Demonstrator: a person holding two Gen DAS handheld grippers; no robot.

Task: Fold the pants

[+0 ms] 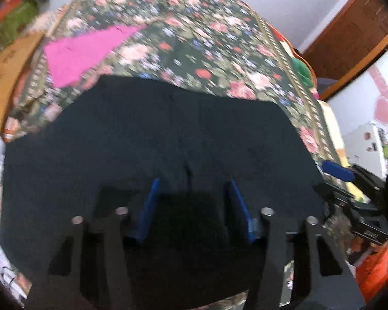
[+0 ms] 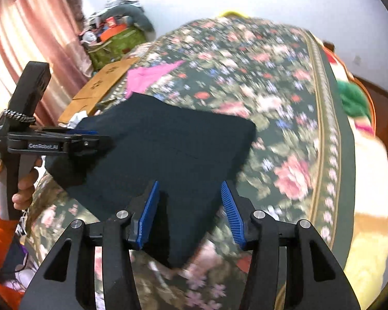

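Dark navy pants [image 1: 168, 142] lie folded flat on a floral bedspread [image 1: 194, 38]; they also show in the right wrist view [image 2: 173, 142]. My left gripper [image 1: 194, 183] is open, its blue pads spread above the pants' near part. It also shows from the side in the right wrist view [image 2: 90, 135], at the pants' left edge. My right gripper [image 2: 190, 188] is open over the pants' near right corner. It shows in the left wrist view [image 1: 336, 170] at the right edge of the pants. Neither holds cloth.
A pink cloth [image 1: 85, 54] lies on the bed beyond the pants. A cardboard box [image 2: 101, 87] and a green bag [image 2: 113, 46] stand left of the bed. A green and yellow bundle [image 2: 354, 100] lies at the bed's right side. A wooden door [image 1: 349, 33] is at far right.
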